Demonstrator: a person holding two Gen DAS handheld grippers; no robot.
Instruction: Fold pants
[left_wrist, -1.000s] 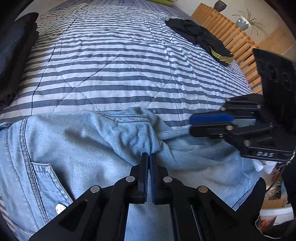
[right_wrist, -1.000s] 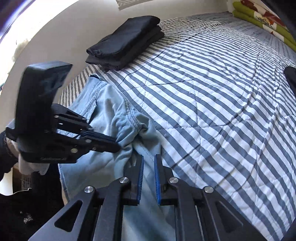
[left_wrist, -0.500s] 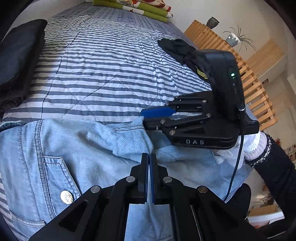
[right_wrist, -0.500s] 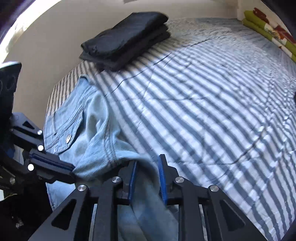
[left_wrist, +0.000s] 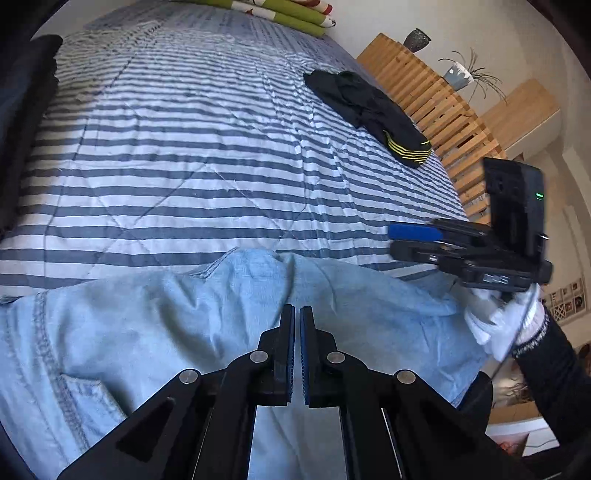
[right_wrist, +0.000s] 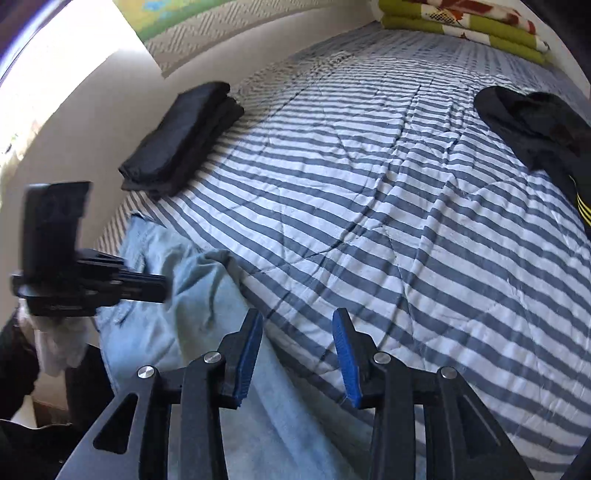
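One pair of light-blue jeans (left_wrist: 192, 332) lies across the near edge of the striped quilt (left_wrist: 207, 155), bunched rather than flat, with a pocket seam showing at the left end and a raised ridge of cloth near the middle. Far left, by the wall, a stack of dark folded garments (right_wrist: 181, 136) sits well apart from the jeans. Left gripper (left_wrist: 297, 325): pads pressed nearly together, only a sliver of gap between them; it hangs over the denim, and whether any cloth is caught in it cannot be told. Right gripper (right_wrist: 297, 343): jaws spread wide, nothing between them, one blue pad over the edge of the denim, the other over bare quilt. It is held in a white-gloved hand (left_wrist: 498, 325) with a dark sleeve. Far right, a crumpled black garment with yellow stripes (left_wrist: 373, 110) waits unfolded near the bed's edge, beside a slatted wooden panel (left_wrist: 436, 107). Judgement: the folding is at an early to middle stage. The jeans look doubled lengthwise, though loosely and with wrinkles; smoothing and the crosswise folds into a compact packet are left, as is placing the result with the stack.
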